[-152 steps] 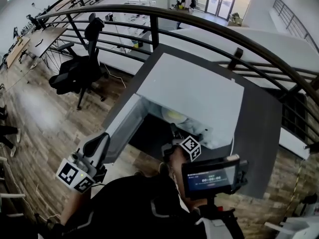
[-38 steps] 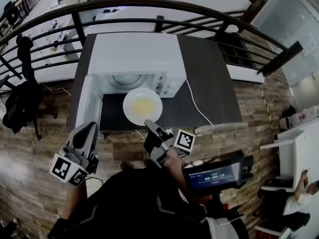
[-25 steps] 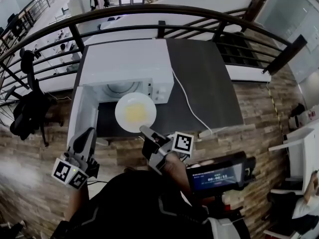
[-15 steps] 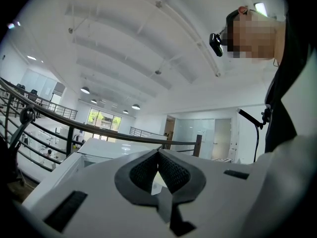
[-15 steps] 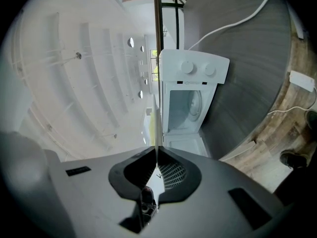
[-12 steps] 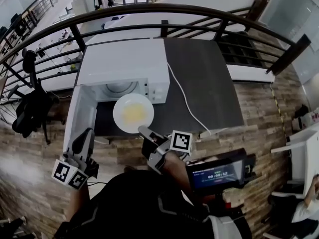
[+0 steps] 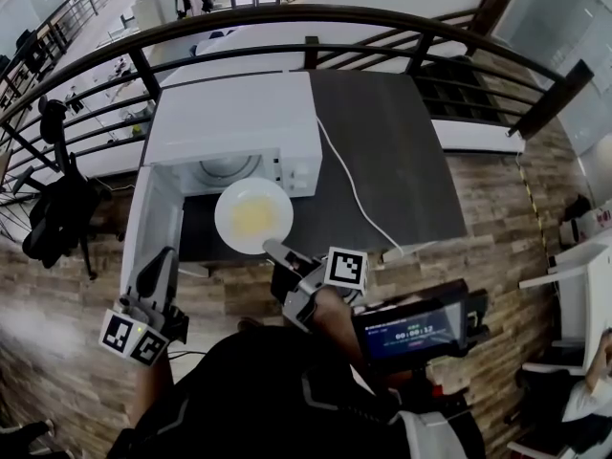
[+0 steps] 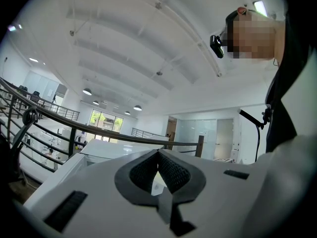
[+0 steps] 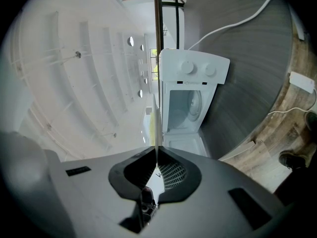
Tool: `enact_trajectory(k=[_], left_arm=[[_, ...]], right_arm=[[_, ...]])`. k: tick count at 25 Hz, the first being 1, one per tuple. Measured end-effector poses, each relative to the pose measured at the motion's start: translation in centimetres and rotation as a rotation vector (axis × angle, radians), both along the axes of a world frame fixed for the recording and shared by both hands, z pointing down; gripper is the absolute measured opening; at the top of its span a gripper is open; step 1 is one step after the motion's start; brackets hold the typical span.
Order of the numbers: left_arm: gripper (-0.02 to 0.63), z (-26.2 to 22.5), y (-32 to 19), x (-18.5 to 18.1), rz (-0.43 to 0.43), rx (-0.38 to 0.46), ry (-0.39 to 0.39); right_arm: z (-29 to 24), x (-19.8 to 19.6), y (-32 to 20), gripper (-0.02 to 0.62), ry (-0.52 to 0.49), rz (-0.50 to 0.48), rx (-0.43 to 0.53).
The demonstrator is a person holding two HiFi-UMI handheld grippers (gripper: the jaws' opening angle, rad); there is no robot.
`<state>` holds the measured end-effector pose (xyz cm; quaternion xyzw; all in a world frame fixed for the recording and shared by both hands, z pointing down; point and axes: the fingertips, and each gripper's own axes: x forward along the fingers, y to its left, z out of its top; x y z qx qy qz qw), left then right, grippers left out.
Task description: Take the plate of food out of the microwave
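Observation:
A white plate (image 7: 253, 216) with yellow food hangs level in front of the open white microwave (image 7: 234, 118), outside its cavity (image 7: 228, 167). My right gripper (image 7: 271, 250) is shut on the plate's near rim. In the right gripper view the plate (image 9: 157, 108) shows edge-on as a thin line rising from the right gripper (image 9: 157, 155), with the microwave (image 9: 193, 71) beyond. My left gripper (image 7: 163, 258) hangs low at the left, below the door (image 7: 158, 220), holding nothing. In the left gripper view the left gripper (image 8: 158, 155) has its tips together.
The microwave stands on a dark table (image 7: 402, 161) against a black railing (image 7: 402, 22). A white cable (image 7: 354, 194) runs across the table to a power strip (image 7: 400, 251). An office chair (image 7: 53, 208) stands at the left on the wooden floor.
Six seconds ago my right gripper reached into the microwave; the plate is now out in front of it. Over the last second neither gripper nor the plate has visibly moved.

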<state>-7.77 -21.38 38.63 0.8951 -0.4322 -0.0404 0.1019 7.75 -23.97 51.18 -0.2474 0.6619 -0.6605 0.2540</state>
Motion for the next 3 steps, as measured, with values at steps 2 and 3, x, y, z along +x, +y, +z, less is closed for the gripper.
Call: enact_trajectory(k=[2,3], left_arm=[[0.002,-0.23,-0.12,-0.21,0.000,0.002,0.001],[0.002,-0.36,-0.20,-0.31,0.000,0.004,0.002]], right_arm=[[-0.17,-0.19,-0.09,0.014,-0.003,0.002,-0.002],[-0.25,-0.28,-0.14,0.014,-0.003,0.003,-0.003]])
